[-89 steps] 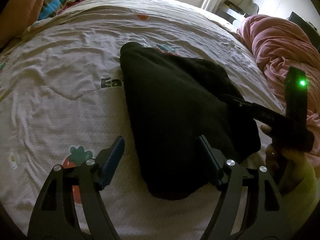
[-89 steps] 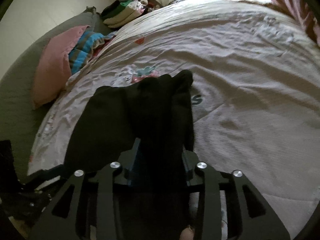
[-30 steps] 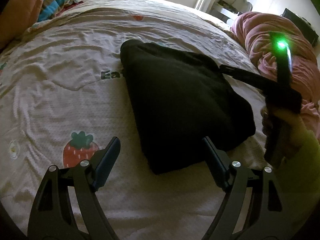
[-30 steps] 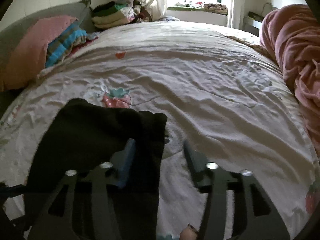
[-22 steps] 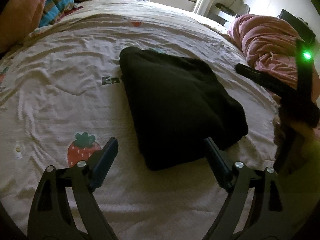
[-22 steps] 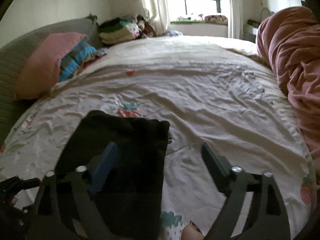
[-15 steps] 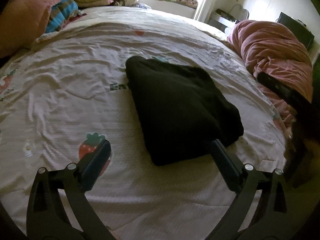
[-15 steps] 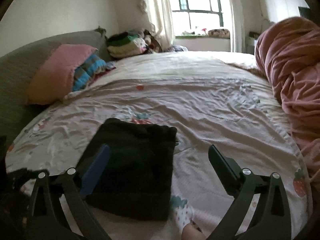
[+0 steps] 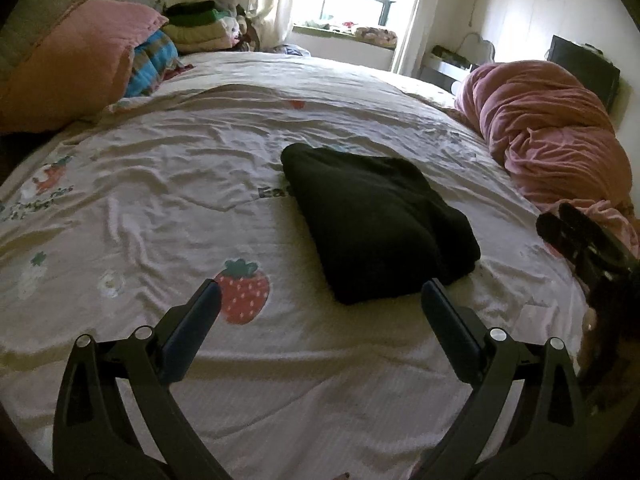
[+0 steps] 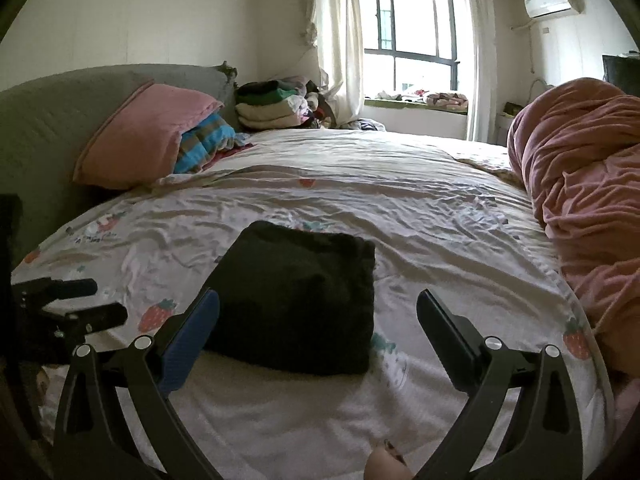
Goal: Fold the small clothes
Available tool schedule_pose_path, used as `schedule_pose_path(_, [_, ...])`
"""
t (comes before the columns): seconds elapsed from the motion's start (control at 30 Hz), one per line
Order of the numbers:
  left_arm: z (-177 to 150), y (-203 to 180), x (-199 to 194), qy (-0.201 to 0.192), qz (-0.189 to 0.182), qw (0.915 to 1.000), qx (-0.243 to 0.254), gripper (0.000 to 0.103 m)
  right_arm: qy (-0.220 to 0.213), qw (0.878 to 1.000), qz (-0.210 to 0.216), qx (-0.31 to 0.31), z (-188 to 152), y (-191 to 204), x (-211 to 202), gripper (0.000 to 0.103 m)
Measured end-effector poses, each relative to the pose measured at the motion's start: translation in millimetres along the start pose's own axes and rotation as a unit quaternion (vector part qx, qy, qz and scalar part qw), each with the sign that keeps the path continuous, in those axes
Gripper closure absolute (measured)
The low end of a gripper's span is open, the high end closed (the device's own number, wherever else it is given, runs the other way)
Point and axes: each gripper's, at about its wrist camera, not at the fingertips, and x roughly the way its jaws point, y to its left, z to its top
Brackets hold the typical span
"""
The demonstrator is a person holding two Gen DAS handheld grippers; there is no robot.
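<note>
A black garment point(image 9: 376, 220) lies folded into a thick rectangle on the strawberry-print bed sheet point(image 9: 160, 208); the right wrist view shows the same black garment point(image 10: 296, 296) from its other side. My left gripper point(image 9: 320, 296) hangs open above the sheet, just short of the fold's near corner, nothing between its fingers. Equally wide open and empty, my right gripper point(image 10: 318, 304) is held above the sheet, back from the garment's near edge. At the right edge of the left wrist view the right gripper's fingers point(image 9: 576, 232) show, drawn away from the cloth.
A bunched pink blanket point(image 9: 552, 136) fills the bed's right side. At the head end are a pink pillow point(image 10: 144, 132), a striped blue cloth point(image 10: 204, 140) and a pile of folded clothes point(image 10: 272, 108). A window point(image 10: 408, 48) stands behind the bed.
The right gripper let go of the black garment, opened wide and drew back and up. The left gripper also pulled back and rose. The garment now lies folded flat and untouched.
</note>
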Motion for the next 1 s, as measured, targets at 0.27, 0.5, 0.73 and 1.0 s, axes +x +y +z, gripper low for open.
schedule_pose_path(0.27, [-32, 11, -14, -0.008, 0.009, 0.9999, 0.007, 0.009, 0.003, 1.000, -0.008, 0.003, -33, 27, -15, 0.005])
schedule_pose_path(0.5, [-54, 19, -21, -0.016, 0.006, 0.9999, -0.003, 0.009, 0.017, 0.999, -0.032, 0.019, -61, 41, -17, 0.005])
schedule_pose_path(0.73, [-71, 28, -21, -0.018, 0.003, 0.9998, -0.011, 0.009, 0.026, 0.998, -0.058, 0.009, -84, 49, -18, 0.005])
schedule_pose_path(1.0, [-77, 28, -19, -0.015, 0.004, 0.9999, -0.007, 0.009, 0.052, 0.996, -0.069, 0.010, -101, 50, -14, 0.005])
